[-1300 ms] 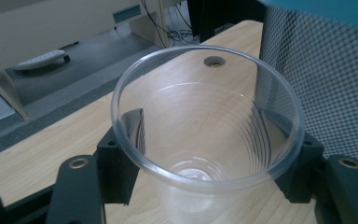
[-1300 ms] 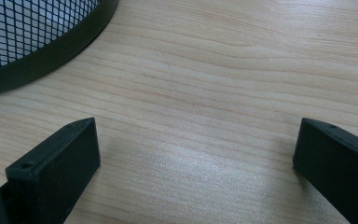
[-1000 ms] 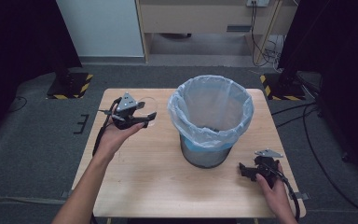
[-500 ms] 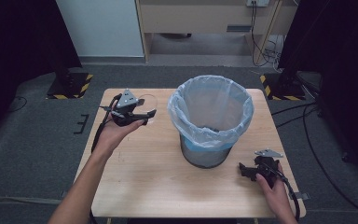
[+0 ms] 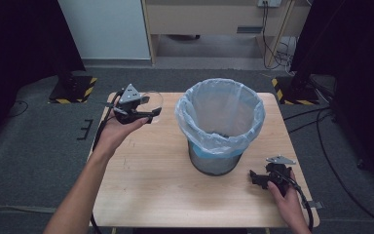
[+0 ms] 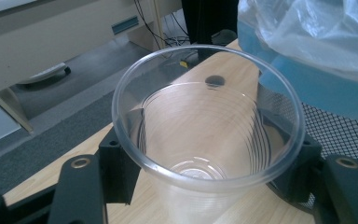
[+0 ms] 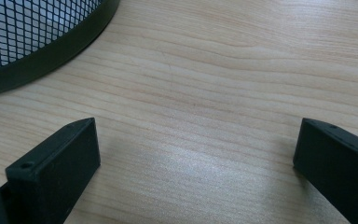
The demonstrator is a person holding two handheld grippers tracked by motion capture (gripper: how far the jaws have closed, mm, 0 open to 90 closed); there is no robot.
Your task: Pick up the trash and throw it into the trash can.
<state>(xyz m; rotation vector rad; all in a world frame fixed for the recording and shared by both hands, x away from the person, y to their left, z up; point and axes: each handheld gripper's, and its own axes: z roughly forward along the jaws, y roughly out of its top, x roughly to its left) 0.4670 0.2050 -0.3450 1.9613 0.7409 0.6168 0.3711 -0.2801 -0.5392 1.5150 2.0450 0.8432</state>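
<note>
A clear plastic cup [image 6: 205, 140] stands upright, mouth up, between the two black jaws of my left gripper [image 6: 207, 184], which is shut on its sides. In the high view the left gripper [image 5: 137, 111] and the cup [image 5: 154, 101] are over the table's far left part, just left of the bin. The bin [image 5: 220, 127] is black wire mesh lined with a pale blue plastic bag and stands mid-table. My right gripper [image 5: 262, 178] rests low on the table at the front right, open, with bare wood between its jaws [image 7: 196, 154].
The wooden table [image 5: 165, 185] has bare surface in front of the bin. The bin's mesh base [image 7: 28, 37] lies close to the right gripper. The bag's rim [image 6: 317, 32] hangs just right of the cup. Cables and stand bases lie on the floor around the table.
My left gripper has shifted slightly up and toward the far side with the cup in it. The right gripper has stayed where it was.
</note>
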